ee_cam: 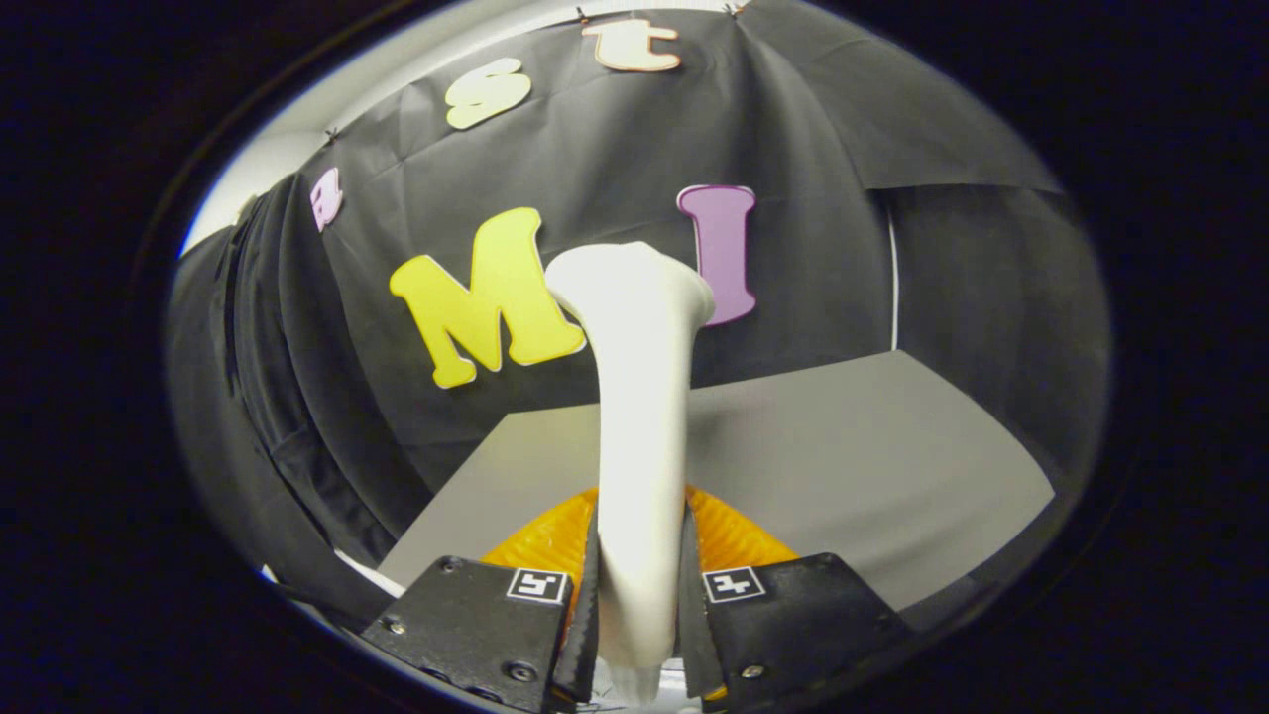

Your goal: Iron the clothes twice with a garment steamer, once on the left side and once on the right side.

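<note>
Gripper view — fingers (639,595) clamp white steamer (639,397); orange cloth (734,535) behind, on grey table (872,466).

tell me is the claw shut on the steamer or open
Shut on it: both fingers of the claw press against the white steamer handle, which runs up between them above the grey table.

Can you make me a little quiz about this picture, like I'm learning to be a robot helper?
1. True or false: the gripper has both fingers pressed on the white garment steamer.
2. What orange thing lies on the grey table just ahead of the fingers?
A. a ribbed orange piece
B. a cup
C. a ball
3. Fill in: the steamer's wide head points toward the black ____.

Key:
1. True.
2. A, the ribbed orange piece; what it is cannot be told.
3. Cloth wall.
</note>
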Motion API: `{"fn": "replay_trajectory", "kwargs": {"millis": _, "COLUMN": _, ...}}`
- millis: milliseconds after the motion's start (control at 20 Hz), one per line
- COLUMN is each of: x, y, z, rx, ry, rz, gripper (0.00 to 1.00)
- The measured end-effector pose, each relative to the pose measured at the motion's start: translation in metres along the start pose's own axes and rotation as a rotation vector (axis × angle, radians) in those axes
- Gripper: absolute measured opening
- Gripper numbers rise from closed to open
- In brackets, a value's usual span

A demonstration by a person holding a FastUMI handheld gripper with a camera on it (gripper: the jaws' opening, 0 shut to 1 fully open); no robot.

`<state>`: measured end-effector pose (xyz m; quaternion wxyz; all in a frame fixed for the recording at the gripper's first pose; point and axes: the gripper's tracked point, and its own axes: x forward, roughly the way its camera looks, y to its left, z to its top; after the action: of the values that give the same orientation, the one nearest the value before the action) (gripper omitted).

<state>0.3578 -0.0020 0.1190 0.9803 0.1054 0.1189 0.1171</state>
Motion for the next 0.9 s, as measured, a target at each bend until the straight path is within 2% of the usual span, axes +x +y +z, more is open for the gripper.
{"fn": "replay_trajectory", "kwargs": {"millis": 400, "x": -0.070, "y": 0.064, "z": 0.021, "rx": -0.003, "ry": -0.111, "rz": -0.005, "gripper": 0.36}}
{"fn": "replay_trajectory", "kwargs": {"millis": 700, "x": -0.118, "y": 0.153, "z": 0.045, "rx": -0.045, "ry": -0.224, "rz": 0.035, "gripper": 0.36}}
{"fn": "replay_trajectory", "kwargs": {"millis": 900, "x": -0.141, "y": 0.220, "z": 0.059, "rx": -0.046, "ry": -0.276, "rz": 0.101, "gripper": 0.36}}
